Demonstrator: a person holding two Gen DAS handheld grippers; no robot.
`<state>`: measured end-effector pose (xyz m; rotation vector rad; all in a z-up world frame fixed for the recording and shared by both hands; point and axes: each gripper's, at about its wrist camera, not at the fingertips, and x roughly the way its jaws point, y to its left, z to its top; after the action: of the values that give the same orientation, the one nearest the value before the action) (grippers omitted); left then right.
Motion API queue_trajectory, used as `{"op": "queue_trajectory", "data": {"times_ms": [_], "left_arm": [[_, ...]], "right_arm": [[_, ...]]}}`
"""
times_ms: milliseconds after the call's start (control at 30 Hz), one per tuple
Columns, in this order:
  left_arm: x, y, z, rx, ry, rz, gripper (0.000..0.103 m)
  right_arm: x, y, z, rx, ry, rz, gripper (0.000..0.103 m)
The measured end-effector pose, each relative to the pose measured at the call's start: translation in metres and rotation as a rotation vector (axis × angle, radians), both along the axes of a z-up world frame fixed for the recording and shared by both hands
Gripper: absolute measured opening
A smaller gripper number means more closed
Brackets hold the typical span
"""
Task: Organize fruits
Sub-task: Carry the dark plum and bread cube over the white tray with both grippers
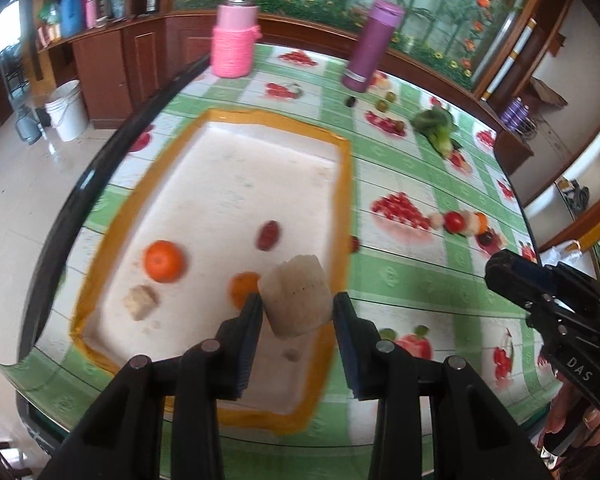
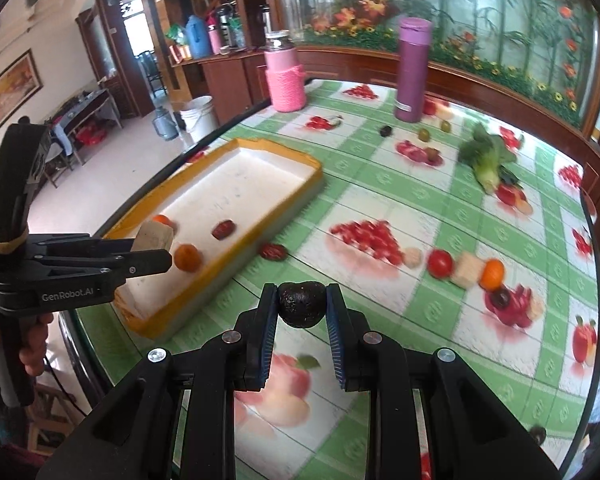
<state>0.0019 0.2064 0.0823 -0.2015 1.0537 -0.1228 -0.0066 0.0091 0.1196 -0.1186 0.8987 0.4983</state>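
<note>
Two pieces of writing can be read: "GenRobot.AI" on the body of the left gripper (image 2: 150, 258) as the right wrist view shows it, and "DAS" on the side of the right gripper (image 1: 500, 268) at the right edge of the left wrist view.

The left gripper (image 1: 296, 304) is partly open, its two fingers (image 1: 250, 320) clamped on a pale, cream-coloured chunk (image 1: 294, 296) that hangs above the near end of the tray (image 1: 342, 208). In the right wrist view the same chunk (image 2: 154, 236) sits between that gripper's tips over the tray's near half, and a hand (image 2: 32, 344) grips the handle below.

The tray is a shallow white rectangle with a yellow-orange rim (image 2: 280, 200), lying on the left part of the tabletop (image 1: 404, 280). Inside it lie a whole orange (image 1: 164, 261), a small beige piece (image 1: 141, 302), a second orange fruit (image 1: 242, 286) partly hidden behind the held chunk, and a dark red date (image 1: 268, 235). Another red date (image 2: 273, 251) lies on the cloth just beside the tray's right wall.

The right gripper (image 2: 302, 306) is closed as tight as it goes, on a dark, nearly black, rough-skinned fruit (image 2: 302, 304), held above the fruit-patterned green-and-white cloth to the right of the tray.

Further right on the tabletop sit a red tomato (image 2: 440, 263), a pale cube (image 2: 467, 270), a small orange (image 2: 492, 273) and a dark plum (image 2: 501, 298) in a loose row. At the far end stand a pink jar (image 2: 286, 80) and a purple flask (image 2: 412, 68), with leafy greens (image 2: 488, 160) nearby.
</note>
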Motion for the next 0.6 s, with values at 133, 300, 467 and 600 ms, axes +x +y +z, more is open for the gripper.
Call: {"op": "queue_trajectory", "data": {"times_ms": [133,300,467,600], "left_arm": [[0.014,0.029,-0.004,0.008,0.006,0.055,0.039],[0.037,0.051,-0.010,0.025,0.019,0.084,0.039],[0.064,0.063,-0.021,0.032,0.045,0.083,0.039],[0.080,0.066,-0.033,0.027,0.077,0.069,0.039]], "right_arm": [[0.021,0.034,0.002,0.030,0.003,0.020,0.023],[0.048,0.079,-0.004,0.003,0.001,0.050,0.023],[0.078,0.108,-0.023,-0.040,0.022,0.053,0.023],[0.104,0.123,-0.048,-0.070,0.069,0.057,0.023]]}}
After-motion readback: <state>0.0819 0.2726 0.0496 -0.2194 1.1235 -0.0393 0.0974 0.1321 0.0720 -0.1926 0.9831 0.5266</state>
